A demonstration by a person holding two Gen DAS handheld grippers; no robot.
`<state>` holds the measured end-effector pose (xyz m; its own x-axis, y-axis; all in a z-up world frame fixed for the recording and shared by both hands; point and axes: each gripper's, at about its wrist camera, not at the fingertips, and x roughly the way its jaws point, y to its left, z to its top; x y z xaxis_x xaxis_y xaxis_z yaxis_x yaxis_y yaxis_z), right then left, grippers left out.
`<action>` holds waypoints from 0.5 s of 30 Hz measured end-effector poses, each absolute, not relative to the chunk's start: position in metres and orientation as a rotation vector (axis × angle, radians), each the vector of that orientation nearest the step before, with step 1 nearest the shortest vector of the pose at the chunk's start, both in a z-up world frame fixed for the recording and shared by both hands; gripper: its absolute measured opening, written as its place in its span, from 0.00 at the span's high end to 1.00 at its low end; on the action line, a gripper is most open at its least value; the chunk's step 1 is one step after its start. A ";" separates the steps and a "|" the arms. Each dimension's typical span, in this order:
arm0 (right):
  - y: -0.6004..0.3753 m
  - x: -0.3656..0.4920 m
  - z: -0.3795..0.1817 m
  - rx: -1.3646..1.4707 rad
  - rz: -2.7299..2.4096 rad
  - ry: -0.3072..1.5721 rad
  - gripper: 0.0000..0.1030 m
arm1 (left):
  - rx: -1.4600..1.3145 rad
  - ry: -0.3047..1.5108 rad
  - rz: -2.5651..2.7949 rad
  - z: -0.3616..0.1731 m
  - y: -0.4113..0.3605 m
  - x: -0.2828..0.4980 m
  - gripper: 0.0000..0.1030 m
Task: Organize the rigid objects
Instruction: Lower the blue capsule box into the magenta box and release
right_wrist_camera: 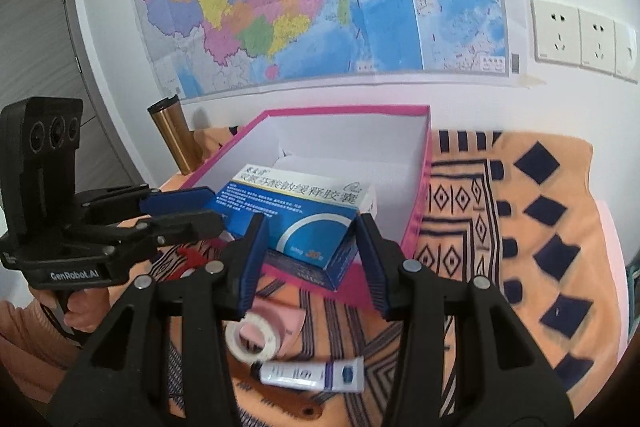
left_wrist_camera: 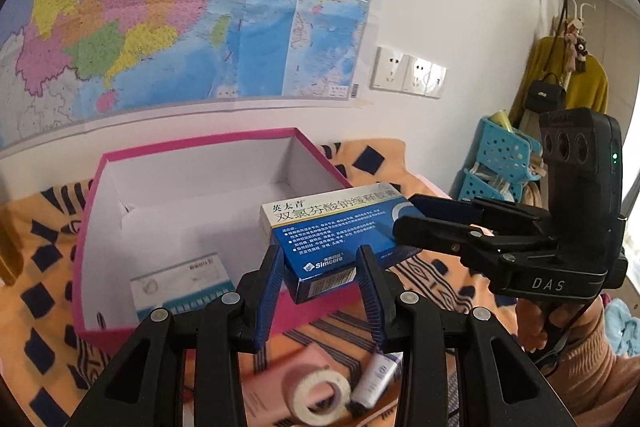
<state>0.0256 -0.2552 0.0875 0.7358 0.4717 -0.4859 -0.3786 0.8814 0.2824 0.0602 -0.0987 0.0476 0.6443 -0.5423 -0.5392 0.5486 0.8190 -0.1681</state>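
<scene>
Both sets of jaws clamped on blue medicine box [left_wrist_camera: 332, 243], right gripper [right_wrist_camera: 310, 259] and left gripper [left_wrist_camera: 318, 281] gripping opposite ends above pink box [left_wrist_camera: 86, 227] near wall. Keep level, carry inward beyond that rim, release together.

Blue-and-white medicine carton [left_wrist_camera: 336, 239]: tilted, held over near rim of pink box [left_wrist_camera: 192, 151] | second white carton [left_wrist_camera: 182, 283]: flat inside box, near wall | tape roll [left_wrist_camera: 320, 397], white tube [left_wrist_camera: 378, 379]: lying on patterned surface [right_wrist_camera: 520, 227], in front of box.
</scene>
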 end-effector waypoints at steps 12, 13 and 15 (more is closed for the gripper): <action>-0.251 0.074 0.079 0.132 0.433 0.625 0.53 | 0.028 0.664 -0.565 0.035 -0.108 0.102 0.64; -0.250 0.077 0.078 0.132 0.432 0.633 0.53 | 0.028 0.673 -0.562 0.033 -0.109 0.106 0.64; -0.249 0.083 0.075 0.124 0.424 0.647 0.53 | 0.023 0.695 -0.554 0.028 -0.110 0.112 0.64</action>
<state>0.0826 -0.2491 0.0747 0.7159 0.4200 -0.5578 -0.3437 0.9074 0.2420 0.1123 -0.1096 0.0277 0.6303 -0.4765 -0.6129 0.4913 0.8561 -0.1604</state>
